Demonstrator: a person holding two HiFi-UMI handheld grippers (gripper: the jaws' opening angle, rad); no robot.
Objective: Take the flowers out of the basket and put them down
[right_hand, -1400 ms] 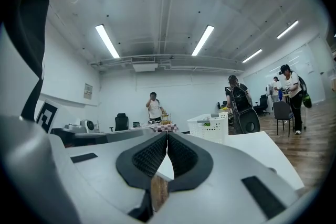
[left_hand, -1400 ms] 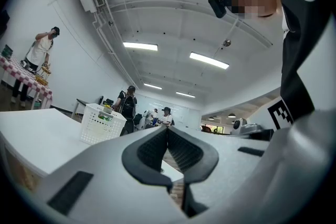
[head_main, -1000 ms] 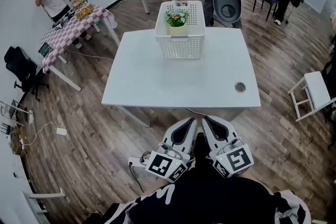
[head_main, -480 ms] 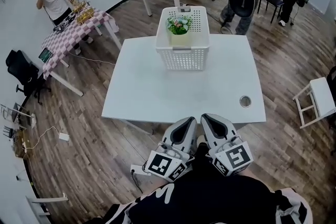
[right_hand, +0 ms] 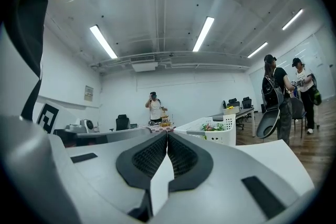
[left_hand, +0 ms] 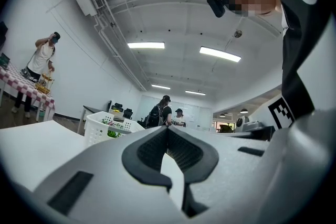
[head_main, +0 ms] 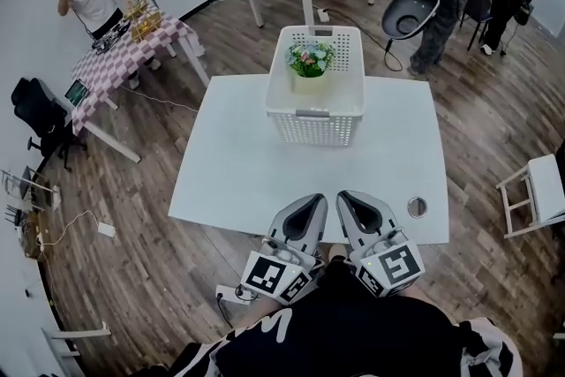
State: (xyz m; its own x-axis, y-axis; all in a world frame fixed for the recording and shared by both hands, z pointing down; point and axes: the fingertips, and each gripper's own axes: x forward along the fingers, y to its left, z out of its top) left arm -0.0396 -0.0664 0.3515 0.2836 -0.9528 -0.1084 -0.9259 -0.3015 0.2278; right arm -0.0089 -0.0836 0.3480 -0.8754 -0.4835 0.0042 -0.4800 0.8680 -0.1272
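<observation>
Since the task seems not to have begun, the ribbed black pads [left_hand: 157, 147] of the left gripper [head_main: 305, 212] are pressing flat against each other, and the jaws are closing on nothing at all. The right gripper [head_main: 364, 212] is doing the same: its dark pads [right_hand: 181, 155] are meeting along a thin seam with nothing between them.

Both grippers are hovering just beside each other over the near edge of the white rectangular table [head_main: 238, 163], with their tips pointing across it. Their black-and-white marker cubes [head_main: 275, 276] are sitting close against the person's dark-clothed body. This looks like a carrying pose, with the jaws shut and tucked in because there is nothing within reach to grasp.

Further out, the small bunch of pink and white flowers with green leaves [head_main: 309, 59] is standing upright in a pale yellow pot [head_main: 309, 85]. The pot is sitting inside the white perforated plastic basket [head_main: 316, 130] at the far side of the table, well apart from both grippers. Bare tabletop is lying between the basket and the grippers, and a round grey cable hole [head_main: 417, 207] is showing near the right gripper.

By my judgement, at least one pair of jaws will need opening wide before going over the basket's rim. The pot is probably offering a firmer grip than the stems.
</observation>
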